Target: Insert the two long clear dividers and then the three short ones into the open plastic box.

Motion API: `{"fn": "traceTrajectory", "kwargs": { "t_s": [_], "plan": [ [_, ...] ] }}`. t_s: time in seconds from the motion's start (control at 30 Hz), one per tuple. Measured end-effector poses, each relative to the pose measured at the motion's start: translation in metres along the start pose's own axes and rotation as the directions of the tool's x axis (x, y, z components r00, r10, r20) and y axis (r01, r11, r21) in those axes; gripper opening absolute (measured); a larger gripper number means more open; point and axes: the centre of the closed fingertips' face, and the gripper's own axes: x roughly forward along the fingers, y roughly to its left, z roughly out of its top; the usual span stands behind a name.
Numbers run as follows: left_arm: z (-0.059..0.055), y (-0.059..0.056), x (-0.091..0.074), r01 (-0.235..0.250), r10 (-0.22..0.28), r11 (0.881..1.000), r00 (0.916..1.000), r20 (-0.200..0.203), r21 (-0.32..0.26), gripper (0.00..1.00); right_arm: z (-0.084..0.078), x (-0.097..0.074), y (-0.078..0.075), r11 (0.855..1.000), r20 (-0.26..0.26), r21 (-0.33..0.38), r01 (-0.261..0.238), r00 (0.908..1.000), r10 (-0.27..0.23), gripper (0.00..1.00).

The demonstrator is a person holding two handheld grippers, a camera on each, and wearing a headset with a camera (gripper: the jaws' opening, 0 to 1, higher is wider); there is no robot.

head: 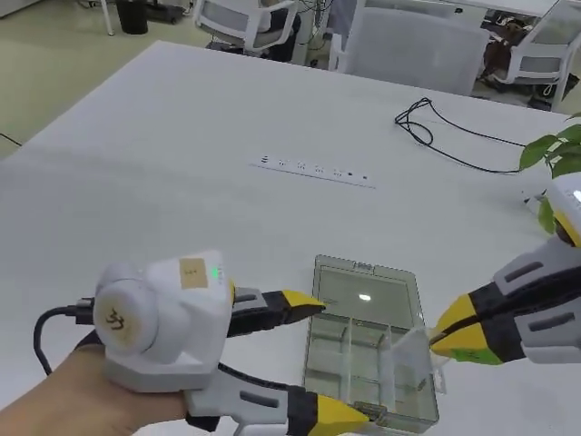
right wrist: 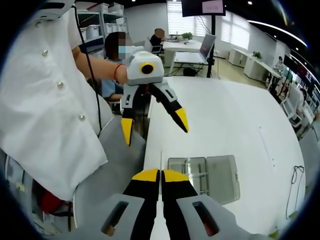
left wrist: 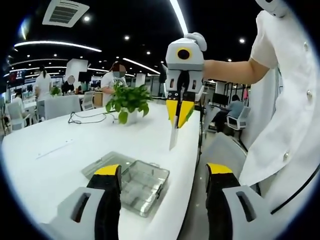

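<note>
Nearest me, the left gripper [head: 323,356] sits low at the front of the white table [head: 182,191]; its jaws are spread wide with nothing between them; one yellow tip is by the left side of the box [head: 419,411], the other at its front corner; I can't tell if either touches. The box is open, its lid [head: 367,289] laid flat behind it; clear partitions already show inside. From the right comes the right gripper [head: 447,334]; its jaws are pressed together on a clear divider [head: 410,350], pinched by one edge; from my head view the piece sits tilted over the box's right side; in the left gripper view it hangs straight down from the tips, raised above the box and apart from it. Further back, a white power strip [head: 313,170] lies flat mid-table; beyond that a black cable [head: 427,123] loops near the far edge; a green plant [head: 554,154] stands at the right; office chairs [head: 245,18] wait past the table.
</note>
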Motion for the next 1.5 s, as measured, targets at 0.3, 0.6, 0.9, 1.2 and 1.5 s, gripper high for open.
{"fn": "traceTrajectory", "kwargs": {
  "t_s": [0.3, 0.6, 0.9, 1.2, 1.5],
  "plan": [
    [-0.009, 0.018, -0.007, -0.052, 0.051, 0.999, 0.9981, -0.034, -0.013, 0.89, -0.007, 0.007, -0.015, 1.0, -0.008, 0.013, 0.017, 0.9998, -0.016, 0.02],
    [-0.015, 0.025, -0.007, -0.065, 0.063, 0.998, 0.9965, -0.055, -0.028, 1.0, -0.019, 0.019, -0.033, 0.999, -0.013, 0.034, 0.038, 0.9992, -0.037, 0.02],
    [-0.02, 0.03, -0.007, -0.063, 0.06, 0.997, 0.9959, -0.068, -0.043, 1.0, -0.033, 0.038, -0.054, 0.997, -0.011, 0.048, 0.063, 0.998, -0.062, 0.02],
    [-0.028, 0.032, -0.005, -0.058, 0.053, 0.997, 0.9946, -0.09, -0.052, 1.0, -0.061, 0.066, -0.066, 0.994, -0.008, 0.084, 0.063, 0.998, -0.062, 0.02],
    [-0.029, 0.031, -0.004, -0.061, 0.054, 0.996, 0.9939, -0.096, -0.065, 1.0, -0.079, 0.074, -0.071, 0.992, -0.022, 0.106, 0.067, 0.9977, -0.065, 0.02]
  ]
}}
